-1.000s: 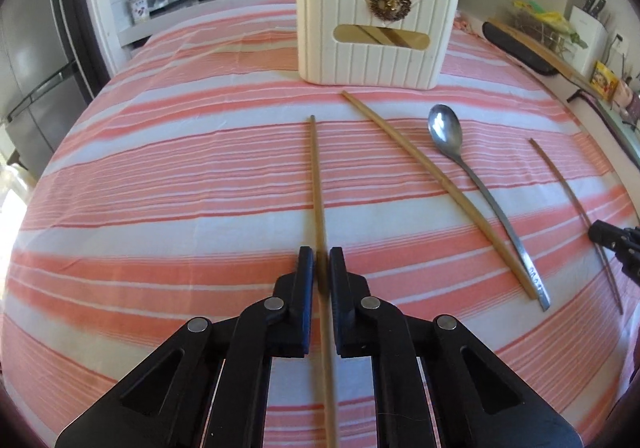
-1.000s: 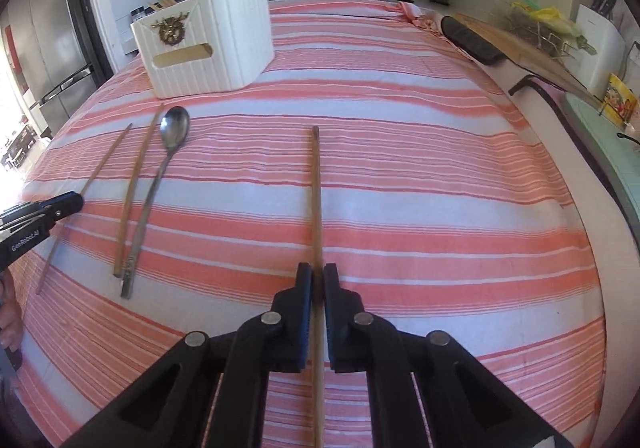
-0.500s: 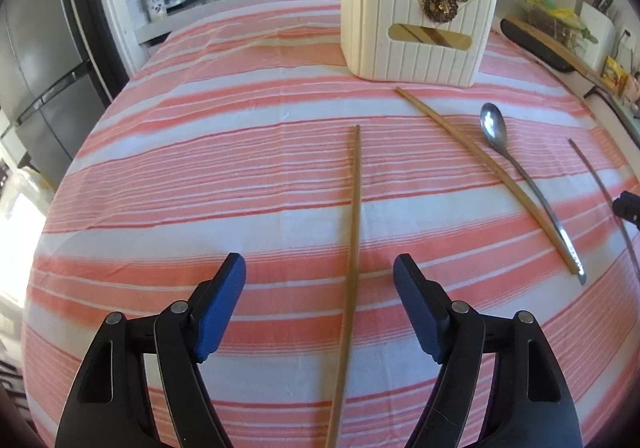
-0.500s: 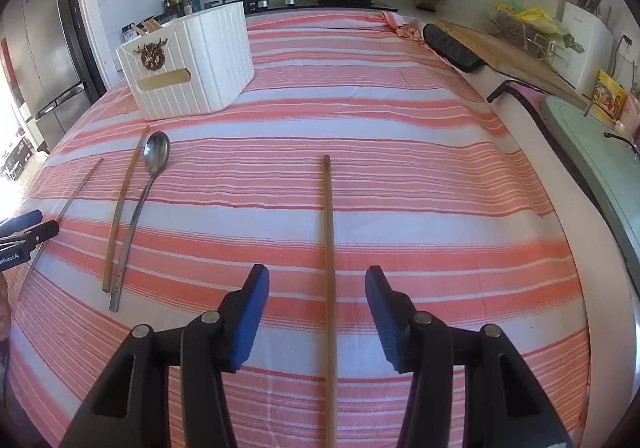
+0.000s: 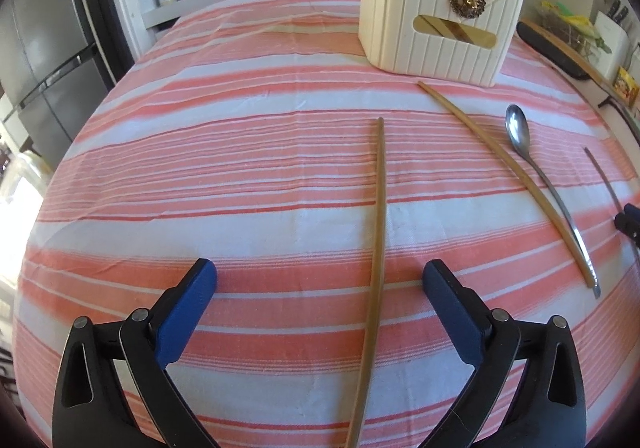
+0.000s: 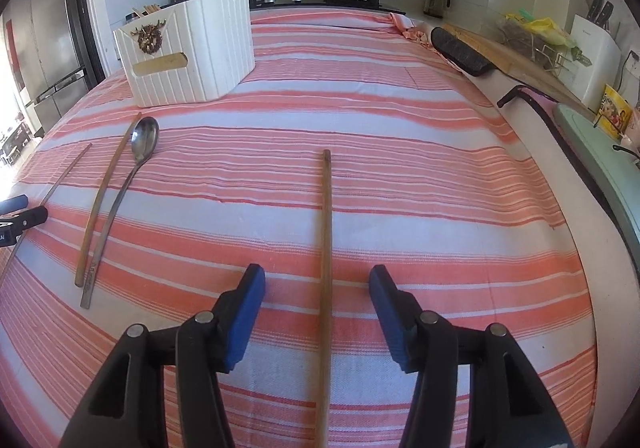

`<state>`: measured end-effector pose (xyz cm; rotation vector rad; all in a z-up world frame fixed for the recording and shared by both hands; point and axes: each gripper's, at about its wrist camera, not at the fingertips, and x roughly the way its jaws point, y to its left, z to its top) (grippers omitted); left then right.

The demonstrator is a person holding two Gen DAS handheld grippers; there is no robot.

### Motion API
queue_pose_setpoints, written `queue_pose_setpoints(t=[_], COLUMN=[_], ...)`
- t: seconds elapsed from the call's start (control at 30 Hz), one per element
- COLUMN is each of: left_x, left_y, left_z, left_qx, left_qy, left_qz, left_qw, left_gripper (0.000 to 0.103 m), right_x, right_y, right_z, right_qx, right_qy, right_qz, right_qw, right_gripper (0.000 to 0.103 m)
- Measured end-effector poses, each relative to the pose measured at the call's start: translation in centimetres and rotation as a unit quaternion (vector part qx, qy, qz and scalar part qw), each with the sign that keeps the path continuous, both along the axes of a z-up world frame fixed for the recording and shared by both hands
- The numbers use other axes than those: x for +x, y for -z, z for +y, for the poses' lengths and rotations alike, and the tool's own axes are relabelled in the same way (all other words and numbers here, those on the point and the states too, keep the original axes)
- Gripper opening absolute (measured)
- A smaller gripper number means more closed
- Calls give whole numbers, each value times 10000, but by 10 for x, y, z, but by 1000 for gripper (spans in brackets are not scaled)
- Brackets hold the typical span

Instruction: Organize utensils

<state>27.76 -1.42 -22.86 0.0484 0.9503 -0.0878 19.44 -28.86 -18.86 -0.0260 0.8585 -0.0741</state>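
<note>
Both of my tongs were clamped on chopsticks a second ago; their jaws have just been opening, and each chopstick now lies loose on the striped tablecloth (image 5: 240, 152) between blue pads that no longer touch it.

My left tongs (image 5: 320, 284) point steeply down at the table and stand spread as wide as they go. The pale wooden chopstick (image 5: 378, 232) runs straight away from me between the fingers, nearer the right pad than the left, its far tip toward the middle of the table. These tongs have also slid sideways since the earlier frame, so the white utensil box (image 5: 436, 36) sits further right in the left wrist view than it did.

My right tongs (image 6: 317, 284) tilt down much the same, open about halfway, and hold nothing. The darker chopstick (image 6: 326, 248) lies between the pads, clear of both, pointing at the far edge.

Toward the table's left side in the right wrist view, a wooden chopstick (image 6: 106, 196) and a metal spoon (image 6: 132, 176) lie side by side, with a thin dark chopstick (image 6: 52, 196) beyond them, its near end by my left tongs. The utensil box stands at the far left part of the table, with sticks poking out of its top.
</note>
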Motion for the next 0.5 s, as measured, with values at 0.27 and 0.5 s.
queue_pose_setpoints(t=[0.27,0.5], left_x=[-1,-1], left_y=[0,0], left_z=[1,1], left_qx=[-23,-33], left_qy=[1,2], left_qz=[-9,-21], left_qw=[10000,10000], left_gripper=[103,102], right_x=[1,1], right_y=[0,0], right_z=[0,0], right_qx=[-18,-13], right_qy=[-2,-5], right_qz=[-1,-1], right_qw=[10000,10000], right_gripper=[56,56])
